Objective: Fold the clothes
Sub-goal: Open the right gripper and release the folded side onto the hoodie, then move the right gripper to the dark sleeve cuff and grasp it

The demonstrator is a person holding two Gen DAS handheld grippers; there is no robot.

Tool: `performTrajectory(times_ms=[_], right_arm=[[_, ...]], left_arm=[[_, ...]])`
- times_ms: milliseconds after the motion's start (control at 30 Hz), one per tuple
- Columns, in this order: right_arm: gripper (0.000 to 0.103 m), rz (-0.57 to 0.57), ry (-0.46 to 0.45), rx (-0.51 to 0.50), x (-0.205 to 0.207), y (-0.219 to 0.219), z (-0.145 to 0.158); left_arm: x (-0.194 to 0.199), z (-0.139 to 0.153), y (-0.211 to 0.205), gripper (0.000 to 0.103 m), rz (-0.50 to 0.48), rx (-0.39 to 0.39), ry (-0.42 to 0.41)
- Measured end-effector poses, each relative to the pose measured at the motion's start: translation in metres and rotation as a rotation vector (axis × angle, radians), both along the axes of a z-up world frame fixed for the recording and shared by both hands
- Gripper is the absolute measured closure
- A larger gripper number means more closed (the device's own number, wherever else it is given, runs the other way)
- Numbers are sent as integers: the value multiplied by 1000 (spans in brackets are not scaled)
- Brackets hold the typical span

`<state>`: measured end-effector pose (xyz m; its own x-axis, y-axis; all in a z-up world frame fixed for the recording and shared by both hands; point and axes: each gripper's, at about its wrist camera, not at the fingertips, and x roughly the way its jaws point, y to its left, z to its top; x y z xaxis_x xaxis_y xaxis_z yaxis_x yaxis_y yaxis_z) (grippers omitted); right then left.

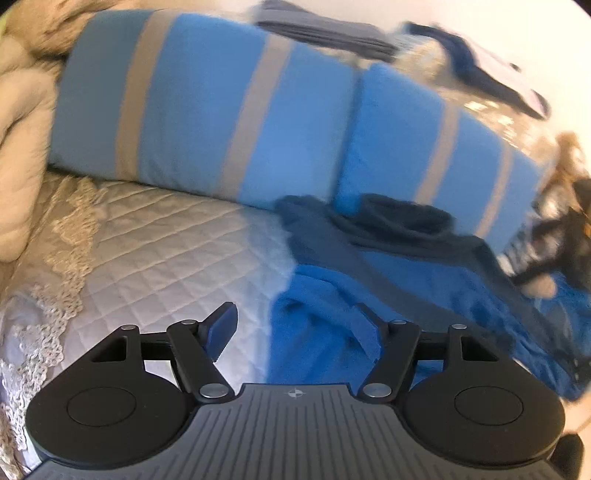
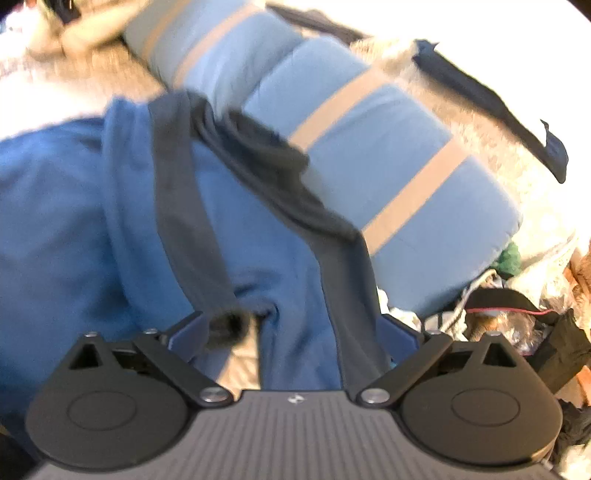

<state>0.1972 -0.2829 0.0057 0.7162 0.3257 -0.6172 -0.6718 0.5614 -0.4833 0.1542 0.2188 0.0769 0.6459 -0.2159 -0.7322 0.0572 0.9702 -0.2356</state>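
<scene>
A blue shirt [image 1: 399, 280] with a dark collar and dark shoulder stripes lies on the quilted bed cover [image 1: 155, 251], its collar against the pillows. My left gripper [image 1: 295, 328] is open and empty, low over the shirt's left edge. In the right wrist view the same shirt [image 2: 74, 206] fills the left and middle. My right gripper [image 2: 291, 328] is open, with shirt cloth lying between its wide-spread fingers [image 2: 188, 332]; the right finger is partly hidden by a dark stripe [image 2: 347, 280].
Two blue pillows with tan stripes [image 1: 221, 110] lie across the bed behind the shirt, also in the right wrist view [image 2: 369, 147]. Folded dark clothes [image 1: 325, 33] sit beyond them. A beige blanket [image 1: 18, 147] is at the left. Cluttered clothes and bags [image 2: 517, 314] lie at the right.
</scene>
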Motion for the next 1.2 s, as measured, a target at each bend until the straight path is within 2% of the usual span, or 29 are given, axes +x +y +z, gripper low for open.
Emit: performTrajectory(times_ms=[100,167,300,367,533,633,767,933,1067,1200], right_arm=[[2,72,20,54,-19,-5,29],[2,163,36,71,-39,-9,46],[1,289,42,88,-76,-20,76],[0,319,34,95,-91,-24,92],[0,328,-44,122,-112,-36,133],[0,281,-85,131,-106,-35,145],[0,193,-69,182,-81,-29,136],[0,115,28,221,-31,-12,82],[0,43,203,295,15,-7,27],[1,-107,410,414,63,-14,-23]], left_arm=[[-22,17,-21,38,-73,7,-7],[-41,26,-41,37,-146,27,-20],[-80,40,-77,37,-263,71,-60],[-94,52,-89,37,-294,64,-87],[-110,89,-105,33,-313,73,-193],[-104,101,-108,31,-266,74,-272],[-78,97,-108,30,-160,78,-321],[-29,60,-110,30,-99,138,-301],[2,25,-108,30,-104,143,-242],[20,-2,-110,30,-129,157,-209]])
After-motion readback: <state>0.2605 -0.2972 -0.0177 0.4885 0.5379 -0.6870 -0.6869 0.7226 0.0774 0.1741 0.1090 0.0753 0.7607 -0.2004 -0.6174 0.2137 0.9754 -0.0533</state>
